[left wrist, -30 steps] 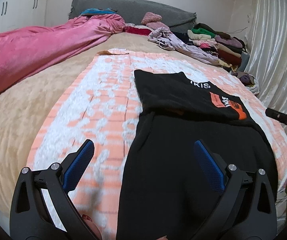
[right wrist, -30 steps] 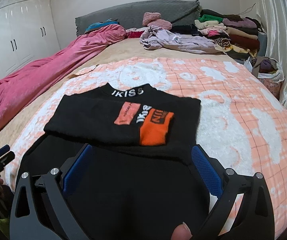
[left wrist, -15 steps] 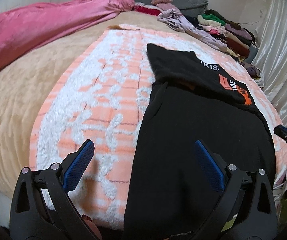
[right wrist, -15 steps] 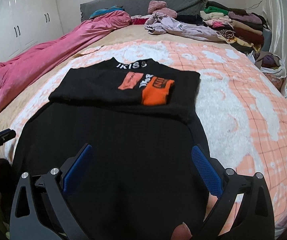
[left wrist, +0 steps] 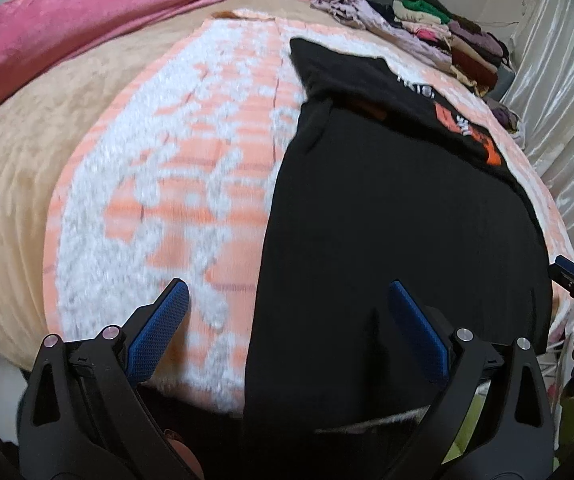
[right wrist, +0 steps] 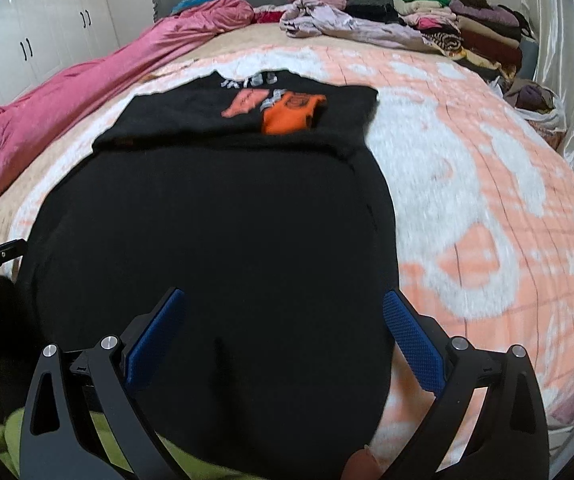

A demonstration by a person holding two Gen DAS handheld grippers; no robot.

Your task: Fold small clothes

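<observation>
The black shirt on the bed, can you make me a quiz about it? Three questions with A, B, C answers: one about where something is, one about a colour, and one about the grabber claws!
1. Where does the black shirt lie?
A. on the orange-and-white blanket
B. on the pink quilt
C. on the pile of clothes

2. What colour is the bright patch printed on the shirt?
A. green
B. orange
C. yellow

3. How are the left gripper and the right gripper?
A. both shut on the shirt
B. one open, one shut
C. both open, holding nothing

Answers: 1 A, the blanket shows all around the shirt. 2 B, the patch is plain orange. 3 C, each pair of blue fingers stands wide apart with nothing pinched between.
</observation>
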